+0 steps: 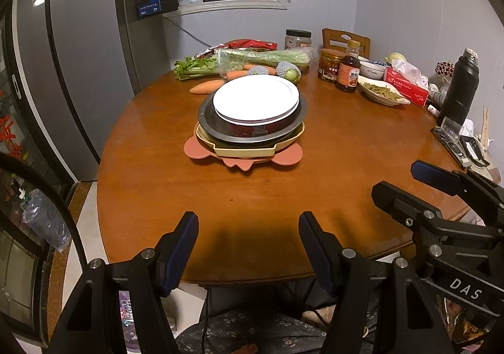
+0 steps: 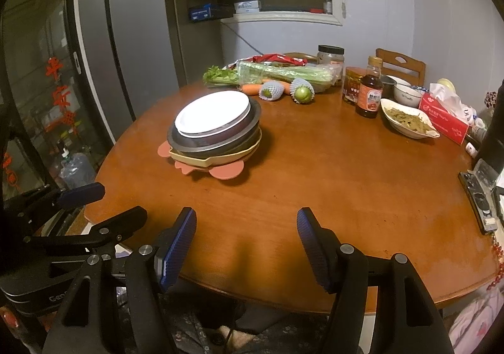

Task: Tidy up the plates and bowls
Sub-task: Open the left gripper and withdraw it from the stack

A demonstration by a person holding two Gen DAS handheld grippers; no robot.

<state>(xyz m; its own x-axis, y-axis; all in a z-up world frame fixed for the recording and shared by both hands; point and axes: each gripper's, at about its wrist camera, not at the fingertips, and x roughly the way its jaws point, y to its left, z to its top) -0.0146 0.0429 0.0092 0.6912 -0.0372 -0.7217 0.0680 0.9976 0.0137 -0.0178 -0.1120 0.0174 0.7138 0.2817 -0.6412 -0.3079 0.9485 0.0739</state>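
Note:
A stack of dishes stands mid-table: a white plate (image 1: 255, 97) on top, a dark red bowl (image 1: 261, 128), a grey metal pan (image 1: 208, 120), a cream dish (image 1: 245, 150) and a pink mat (image 1: 195, 149) underneath. The stack also shows in the right wrist view, with the white plate (image 2: 211, 113) on top. My left gripper (image 1: 249, 246) is open and empty over the table's near edge. My right gripper (image 2: 247, 243) is open and empty, also at the near edge. Each gripper shows in the other's view: the right gripper (image 1: 406, 180), the left gripper (image 2: 110, 199).
The round wooden table (image 1: 315, 183) holds celery (image 1: 245, 59), carrots (image 1: 206, 86), netted fruit (image 2: 302, 90), jars, a sauce bottle (image 1: 348, 68), a dish of food (image 1: 381, 90), a small bowl (image 1: 371, 69), a tissue box (image 1: 406, 86) and a black flask (image 1: 460, 86). A fridge (image 1: 72, 70) stands left.

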